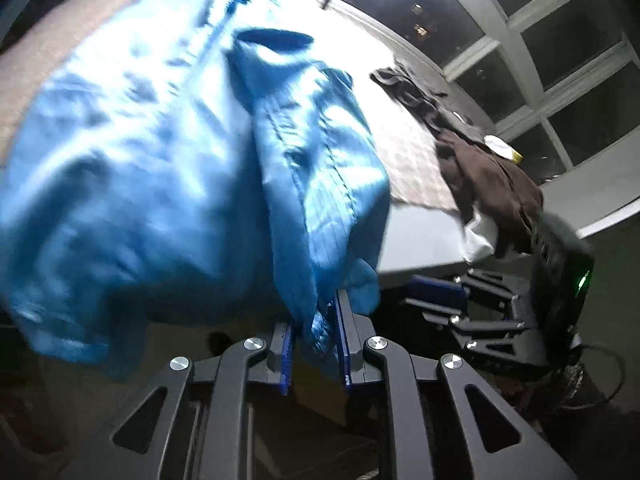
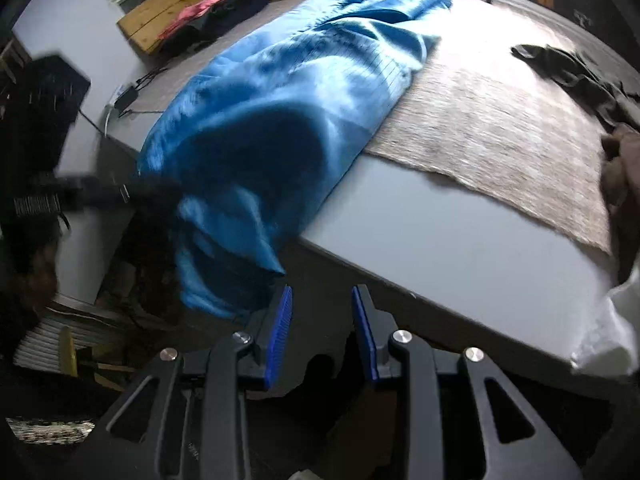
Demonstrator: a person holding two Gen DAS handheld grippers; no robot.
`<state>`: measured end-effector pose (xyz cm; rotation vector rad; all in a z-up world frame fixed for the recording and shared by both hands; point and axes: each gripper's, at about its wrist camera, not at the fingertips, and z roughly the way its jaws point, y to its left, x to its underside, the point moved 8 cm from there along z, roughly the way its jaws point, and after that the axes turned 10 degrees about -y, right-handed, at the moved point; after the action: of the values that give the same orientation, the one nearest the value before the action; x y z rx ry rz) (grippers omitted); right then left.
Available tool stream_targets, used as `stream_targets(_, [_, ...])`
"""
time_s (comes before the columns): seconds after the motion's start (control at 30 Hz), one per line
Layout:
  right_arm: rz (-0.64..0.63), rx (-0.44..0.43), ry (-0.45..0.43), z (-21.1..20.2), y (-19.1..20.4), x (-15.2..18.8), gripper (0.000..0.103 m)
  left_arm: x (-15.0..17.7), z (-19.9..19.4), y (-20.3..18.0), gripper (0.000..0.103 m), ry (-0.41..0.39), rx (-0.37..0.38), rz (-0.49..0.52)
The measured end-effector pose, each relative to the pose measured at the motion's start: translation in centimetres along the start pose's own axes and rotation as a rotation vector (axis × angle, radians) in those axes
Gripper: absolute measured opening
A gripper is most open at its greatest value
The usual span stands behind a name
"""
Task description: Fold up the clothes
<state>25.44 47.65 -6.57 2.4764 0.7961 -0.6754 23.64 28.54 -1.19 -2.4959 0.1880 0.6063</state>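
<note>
- Left claw [image 1: 314,336]: blue pads drawn in on a fold of the blue shirt [image 1: 168,152], pinching its hem; cloth hangs between and over the pads.
- Right claw [image 2: 320,332]: pads spread apart, nothing between them; it hangs off the near edge of the table [image 2: 420,248], just beside the shirt's dangling end.
- Blue shirt [image 2: 280,120]: shiny, crumpled, lying lengthwise across the table, partly on the mat, its near end draped over the table's edge.
- Mat [image 2: 500,128]: beige woven sheet spread on the grey table top, under the shirt's far part.
- Brown garment [image 1: 492,184]: heaped at the mat's right end, a white cloth [image 1: 478,236] showing beneath it at the table edge.
- Dark garment [image 2: 572,76]: bunched on the far right of the mat, apart from the shirt.
- Wooden crate [image 2: 168,8]: beyond the table's left end; pink and dark clothes [image 2: 216,8] lie on it; whether inside or on top, cannot tell.
- Windows [image 1: 560,60]: dark panes with white frames behind the table.
</note>
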Motion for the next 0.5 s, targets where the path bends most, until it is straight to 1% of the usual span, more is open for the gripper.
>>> stream_targets(0.1, [-0.042, -0.034, -0.034, 1.0, 1.5, -0.1, 0.031, -1.3, -0.8, 1.0, 0.016, -0.011, -0.027, 0.000])
stream_targets(0.13, [-0.054, -0.056, -0.049, 1.4, 2.3, -0.4, 0.031, -1.5, -0.8, 1.1, 0.016, -0.010, -0.035, 0.007])
stream_targets(0.23, [-0.104, -0.082, -0.077, 2.5, 4.1, -0.9, 0.031, -2.0, -0.9, 1.1, 0.016, -0.010, -0.061, 0.038])
stream_targets(0.33, [-0.152, -0.080, -0.072, 3.1, 4.9, -0.7, 0.031, -2.2, -1.2, 1.3, 0.016, -0.005, -0.067, 0.046])
stream_targets(0.37, [-0.148, -0.079, -0.066, 3.3, 5.0, -0.7, 0.022, -2.2, -1.1, 1.3, 0.016, -0.002, -0.067, 0.048])
stream_targets(0.4, [-0.134, -0.085, -0.064, 3.5, 5.1, -0.7, 0.006, -2.2, -1.1, 1.2, 0.016, 0.001, -0.065, 0.049])
stream_targets(0.47, [-0.122, -0.082, -0.069, 3.6, 5.3, -0.8, 0.004, -2.1, -1.2, 1.2, 0.016, 0.002, -0.054, 0.044])
stream_targets(0.5, [-0.149, -0.074, -0.066, 3.3, 5.6, -0.6, 0.003, -2.0, -1.2, 1.1, 0.016, 0.006, -0.040, 0.043])
